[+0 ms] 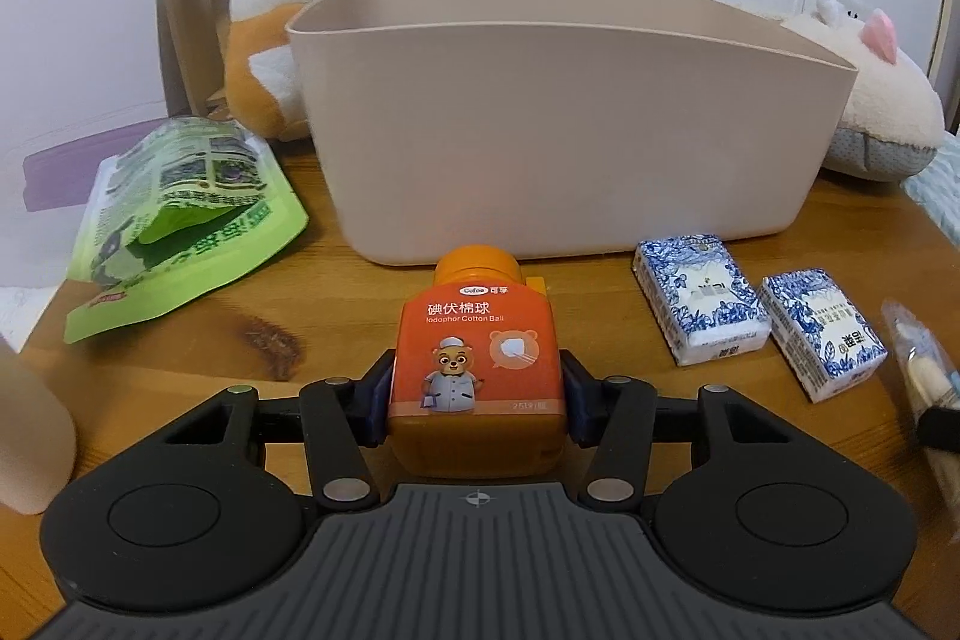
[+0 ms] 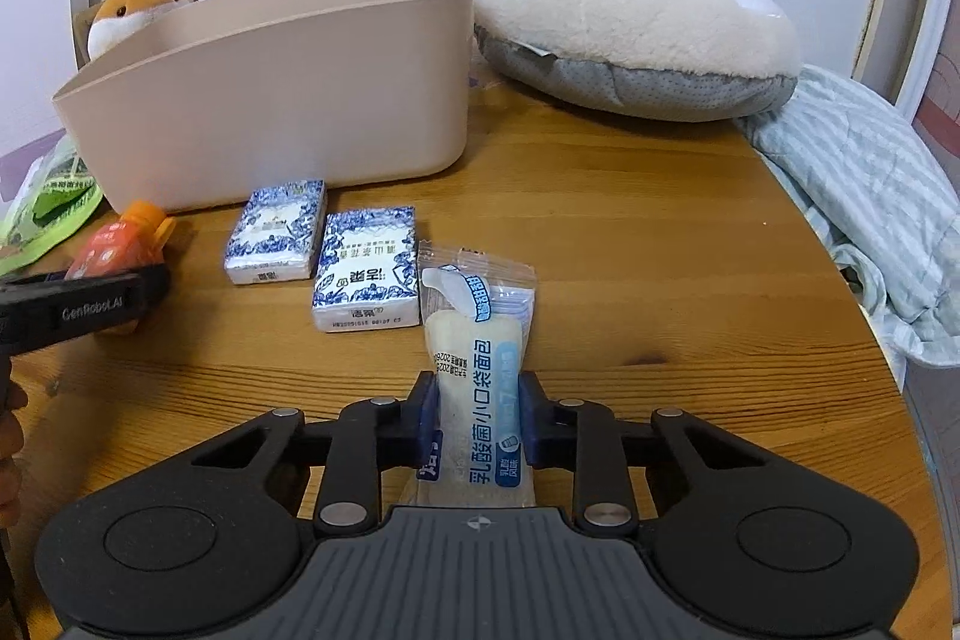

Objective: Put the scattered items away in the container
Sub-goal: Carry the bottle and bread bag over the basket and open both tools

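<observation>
My left gripper (image 1: 477, 397) is shut on an orange bottle of iodophor cotton balls (image 1: 477, 358), just in front of the beige plastic container (image 1: 564, 130). My right gripper (image 2: 477, 415) is shut on a clear packet of small bread (image 2: 477, 370) that lies on the wooden table (image 2: 630, 292). Two blue-and-white tissue packs (image 2: 276, 232) (image 2: 367, 268) lie between the two grippers, in front of the container (image 2: 270, 100). A green pouch (image 1: 174, 220) lies left of the container. The left gripper (image 2: 78, 307) and its bottle (image 2: 117, 241) show at the left of the right wrist view.
An orange hamster plush (image 1: 282, 22) sits behind the container's left end. A cream plush slipper (image 2: 636, 34) lies at its right end. A striped blue cloth (image 2: 870, 214) hangs over the table's right edge. A white box (image 1: 72, 58) stands at far left.
</observation>
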A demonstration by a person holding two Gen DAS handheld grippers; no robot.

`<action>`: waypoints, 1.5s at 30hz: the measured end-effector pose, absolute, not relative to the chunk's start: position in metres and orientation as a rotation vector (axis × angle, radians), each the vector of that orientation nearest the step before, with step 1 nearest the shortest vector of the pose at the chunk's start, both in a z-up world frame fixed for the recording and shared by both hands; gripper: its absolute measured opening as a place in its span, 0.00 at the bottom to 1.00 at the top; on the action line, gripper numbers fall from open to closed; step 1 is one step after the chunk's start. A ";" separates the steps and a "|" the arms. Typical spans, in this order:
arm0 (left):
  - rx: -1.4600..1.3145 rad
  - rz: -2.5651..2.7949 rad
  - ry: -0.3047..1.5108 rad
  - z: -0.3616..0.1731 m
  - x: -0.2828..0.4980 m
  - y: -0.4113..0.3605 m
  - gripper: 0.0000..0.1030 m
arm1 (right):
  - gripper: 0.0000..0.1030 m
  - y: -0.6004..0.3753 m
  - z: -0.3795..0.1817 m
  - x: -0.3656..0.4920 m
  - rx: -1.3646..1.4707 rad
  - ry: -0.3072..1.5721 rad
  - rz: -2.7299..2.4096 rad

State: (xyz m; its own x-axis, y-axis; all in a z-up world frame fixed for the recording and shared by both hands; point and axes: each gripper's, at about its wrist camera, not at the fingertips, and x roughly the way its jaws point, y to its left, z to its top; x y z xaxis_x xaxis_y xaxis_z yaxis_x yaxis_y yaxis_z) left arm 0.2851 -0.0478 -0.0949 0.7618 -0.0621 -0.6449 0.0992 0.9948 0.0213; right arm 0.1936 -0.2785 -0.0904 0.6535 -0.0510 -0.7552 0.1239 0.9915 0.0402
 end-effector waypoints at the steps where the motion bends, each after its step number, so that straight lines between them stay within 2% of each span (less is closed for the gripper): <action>1: 0.057 -0.083 0.690 -0.093 0.282 -0.046 0.52 | 0.24 -0.279 -0.088 0.191 0.095 0.846 -0.100; 22: 0.070 -0.113 0.452 0.011 0.239 -0.029 0.52 | 0.24 -0.251 0.012 0.190 -0.026 0.639 0.019; 35: 0.065 -0.087 0.395 0.049 0.281 -0.032 0.52 | 0.24 -0.229 0.060 0.241 -0.051 0.559 0.106; 45: 0.063 -0.090 0.484 0.052 0.351 -0.045 0.52 | 0.24 -0.227 0.066 0.301 -0.053 0.583 0.136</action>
State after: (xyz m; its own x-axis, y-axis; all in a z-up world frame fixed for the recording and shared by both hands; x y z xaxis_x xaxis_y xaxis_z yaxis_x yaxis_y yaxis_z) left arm 0.3514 -0.0454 0.0523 0.8811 -0.0711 -0.4675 0.1009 0.9941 0.0390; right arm 0.3006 -0.2271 0.0658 0.8262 0.1130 -0.5519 -0.1432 0.9896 -0.0117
